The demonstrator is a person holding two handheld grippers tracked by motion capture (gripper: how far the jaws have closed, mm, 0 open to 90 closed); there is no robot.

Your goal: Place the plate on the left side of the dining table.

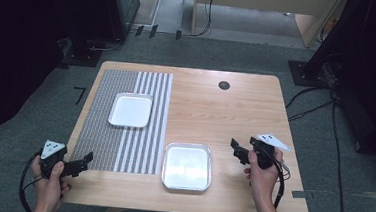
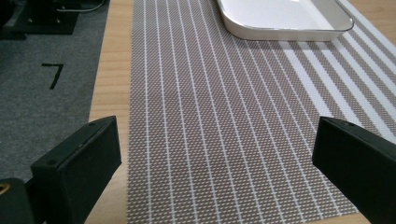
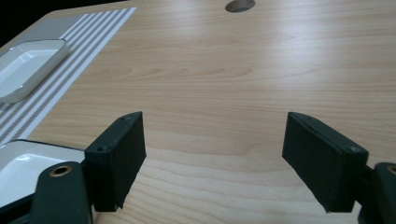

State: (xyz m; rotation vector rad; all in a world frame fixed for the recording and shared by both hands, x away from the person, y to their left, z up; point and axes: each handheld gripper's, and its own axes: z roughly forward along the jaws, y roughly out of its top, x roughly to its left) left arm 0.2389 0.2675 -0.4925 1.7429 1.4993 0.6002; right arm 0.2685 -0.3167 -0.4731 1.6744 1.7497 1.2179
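A white rectangular tray (image 1: 130, 110) lies on the striped grey placemat (image 1: 103, 140) at the table's left; its near rim (image 2: 285, 32) appears at the top of the left gripper view. A second square white tray (image 1: 187, 166) sits on bare wood near the front edge; its corner (image 3: 23, 163) enters the right gripper view at lower left. My left gripper (image 1: 83, 162) is open at the mat's front left corner, jaws wide over the mat (image 2: 224, 130). My right gripper (image 1: 240, 151) is open over bare wood right of the square tray, nothing between its jaws.
A round cable hole (image 1: 224, 85) sits in the tabletop at the back centre, also seen as hole (image 3: 239, 5). Grey carpet (image 2: 42, 93) lies beyond the table's left edge. Cables and furniture legs (image 1: 319, 60) stand on the floor behind and right.
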